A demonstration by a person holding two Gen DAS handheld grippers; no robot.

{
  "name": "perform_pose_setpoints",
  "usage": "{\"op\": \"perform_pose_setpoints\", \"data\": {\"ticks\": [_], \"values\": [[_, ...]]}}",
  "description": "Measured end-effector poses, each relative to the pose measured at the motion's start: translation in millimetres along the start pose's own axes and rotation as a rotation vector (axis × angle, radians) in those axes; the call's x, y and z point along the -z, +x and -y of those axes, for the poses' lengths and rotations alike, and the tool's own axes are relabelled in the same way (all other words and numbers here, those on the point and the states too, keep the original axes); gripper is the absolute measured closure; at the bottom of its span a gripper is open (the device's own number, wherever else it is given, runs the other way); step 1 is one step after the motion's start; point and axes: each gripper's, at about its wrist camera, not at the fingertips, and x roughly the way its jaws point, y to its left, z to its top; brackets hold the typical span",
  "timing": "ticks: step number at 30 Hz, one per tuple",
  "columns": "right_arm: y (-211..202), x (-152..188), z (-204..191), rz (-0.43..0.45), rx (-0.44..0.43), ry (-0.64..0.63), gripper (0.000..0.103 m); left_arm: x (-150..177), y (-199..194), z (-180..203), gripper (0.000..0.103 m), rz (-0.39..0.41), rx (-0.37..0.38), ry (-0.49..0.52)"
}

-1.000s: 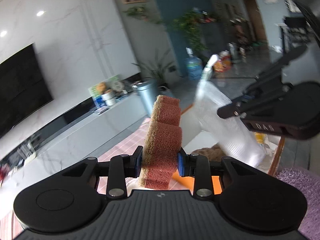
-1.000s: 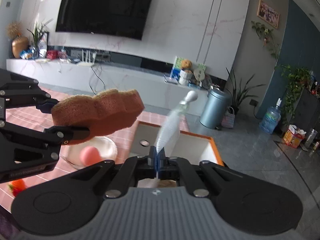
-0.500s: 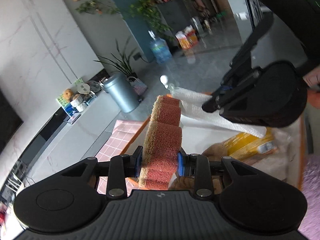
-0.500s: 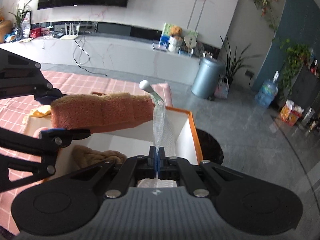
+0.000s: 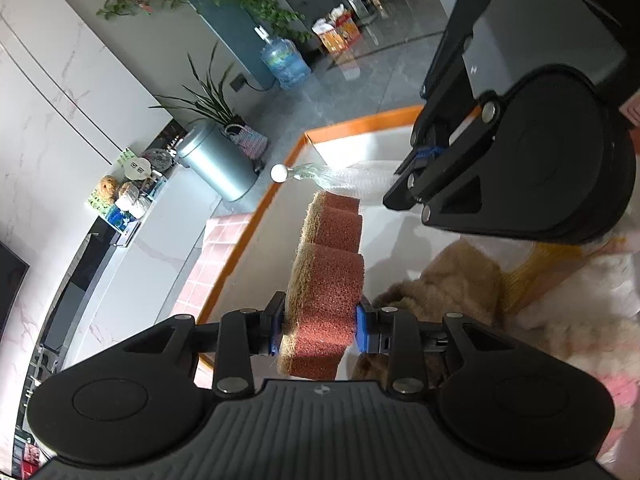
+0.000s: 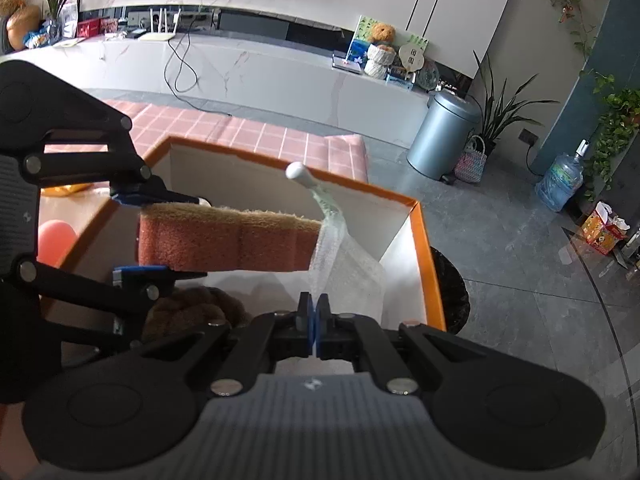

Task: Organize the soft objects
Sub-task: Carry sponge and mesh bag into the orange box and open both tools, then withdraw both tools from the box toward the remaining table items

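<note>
Fingers [image 5: 362,330] of left gripper [image 5: 318,330] clamped on red-brown sponge [image 5: 326,280]; right gripper [image 6: 314,314] pinched mesh scrubber [image 6: 340,264]. I held both above orange-rimmed box [image 6: 426,264]. Judged drop-off step; next: lower, release beside brown plush [image 5: 444,280].

Both grippers are matte black plastic. The left gripper [image 5: 318,330] has a ribbed grey-black central plate bearing a small white logo, flanked by two round housings with embossed discs. Silver round screw heads mark the pivots of its linkage arms. Its jaws carry blue pads. The right gripper [image 6: 313,312] looks the same: ribbed plate, white logo, silver screws, blue pads.
</note>
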Motion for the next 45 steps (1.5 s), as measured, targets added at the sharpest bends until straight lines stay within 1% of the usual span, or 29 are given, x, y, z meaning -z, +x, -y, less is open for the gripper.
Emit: {"op": "perform_pose_setpoints", "data": {"ticks": [3, 4, 6, 9, 10, 11, 13, 14, 15, 16, 20, 22, 24, 28, 30, 32, 34, 37, 39, 42, 45], "values": [[13, -1, 0, -0.037, 0.010, 0.001, 0.103, 3, 10, 1, 0.064, -0.032, 0.005, 0.005], [16, -2, 0, -0.050, 0.009, 0.005, 0.103, 4, 12, 2, 0.062, -0.045, 0.003, -0.001], [20, -4, 1, -0.069, -0.001, 0.003, 0.103, 5, 16, 2, 0.061, -0.069, -0.002, -0.024], [19, -3, 0, -0.073, 0.001, -0.016, 0.102, 6, 18, -1, 0.048, -0.080, -0.014, -0.035], [20, -2, 0, -0.079, 0.005, -0.022, 0.101, 6, 18, -2, 0.037, -0.082, -0.014, -0.038], [20, -3, 0, -0.086, 0.007, -0.023, 0.101, 7, 17, -4, 0.029, -0.083, -0.012, -0.045], [19, -3, 1, -0.095, 0.011, -0.019, 0.096, 8, 15, -8, 0.023, -0.086, -0.013, -0.065], [17, -2, 2, -0.094, 0.014, -0.017, 0.086, 8, 14, -8, 0.020, -0.085, -0.018, -0.073], [16, -2, 2, -0.090, 0.013, -0.016, 0.071, 8, 13, -9, 0.019, -0.083, -0.023, -0.079], [13, -1, 1, -0.085, 0.015, -0.017, 0.067, 8, 12, -9, 0.017, -0.080, -0.029, -0.082], [5, -1, 0, -0.072, 0.032, -0.031, 0.063, 9, 4, -10, 0.017, -0.075, -0.052, -0.082], [-2, -1, 0, -0.062, 0.024, -0.025, 0.061, 8, -1, -12, 0.016, -0.067, -0.048, -0.091], [-8, -2, 2, -0.052, 0.024, -0.022, 0.055, 9, -8, -15, 0.016, -0.060, -0.035, -0.116], [-18, -2, 3, -0.029, 0.034, -0.014, 0.046, 10, -23, -22, 0.015, -0.046, -0.015, -0.171], [-24, -2, 2, -0.018, 0.036, -0.005, 0.039, 12, -31, -27, 0.015, -0.040, 0.005, -0.213], [-31, -2, 1, -0.008, 0.037, 0.000, 0.037, 13, -38, -33, 0.015, -0.037, 0.038, -0.270], [-39, -1, 0, 0.008, 0.040, 0.006, 0.033, 15, -45, -40, 0.015, -0.027, 0.064, -0.337], [-52, 1, -3, 0.038, 0.039, 0.024, 0.029, 18, -58, -46, 0.015, -0.009, 0.089, -0.418], [-62, 3, -7, 0.060, 0.038, 0.043, 0.024, 23, -69, -50, 0.015, 0.018, 0.100, -0.472], [-77, 7, -16, 0.096, 0.039, 0.062, 0.021, 30, -89, -53, 0.015, 0.076, 0.090, -0.535], [-92, 13, -30, 0.133, 0.051, 0.074, 0.020, 38, -108, -56, 0.015, 0.120, 0.070, -0.592]]}}
